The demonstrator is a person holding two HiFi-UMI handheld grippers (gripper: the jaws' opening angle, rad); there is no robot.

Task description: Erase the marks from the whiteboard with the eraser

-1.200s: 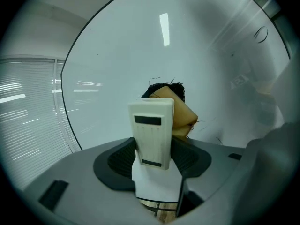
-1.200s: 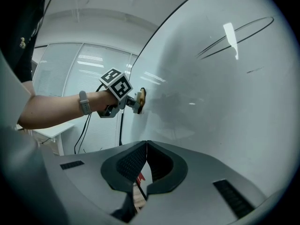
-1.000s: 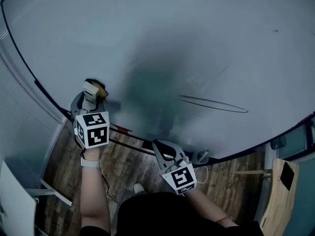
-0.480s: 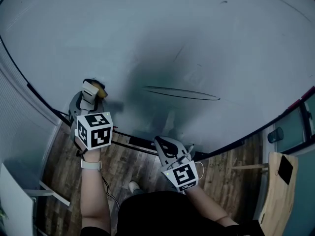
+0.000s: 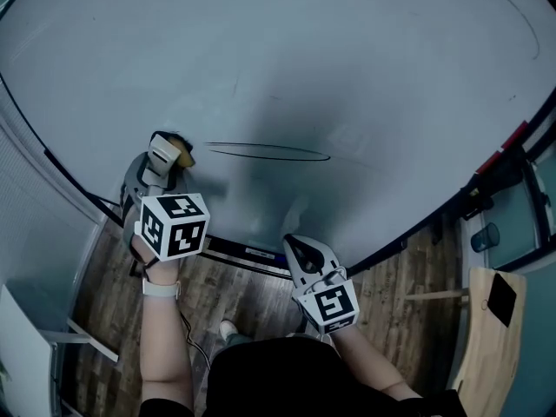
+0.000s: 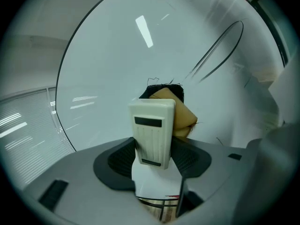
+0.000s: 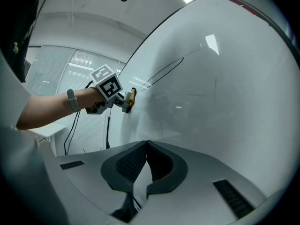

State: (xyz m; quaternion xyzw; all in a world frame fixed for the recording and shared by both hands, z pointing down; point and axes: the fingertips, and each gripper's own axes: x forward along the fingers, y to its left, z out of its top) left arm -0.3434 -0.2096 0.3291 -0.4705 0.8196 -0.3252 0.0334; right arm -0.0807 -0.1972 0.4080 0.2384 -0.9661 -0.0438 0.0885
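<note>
Whiteboard (image 5: pixel 347 76): smooth, glossy, mirrors ceiling lights. Eraser (image 6: pixel 151 130): cream plastic shell, ribbed, satin; tan pad looks soft, foam or felt, can't tell, w/ dark fuzzy edge. Left gripper (image 6: pixel 154 157) & right gripper (image 7: pixel 146 165): matt grey plastic bodies, black knurled jaw pads. Floor (image 5: pixel 234 287): wood-grain planks.

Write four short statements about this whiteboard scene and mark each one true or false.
1. The left tool grips the eraser. True.
2. The right tool has its jaws wide apart. False: they are together, with nothing between them.
3. A long, thin oval mark is on the whiteboard. True.
4. The eraser sits over the middle of the mark. False: it is off the mark's left end in the head view.
</note>
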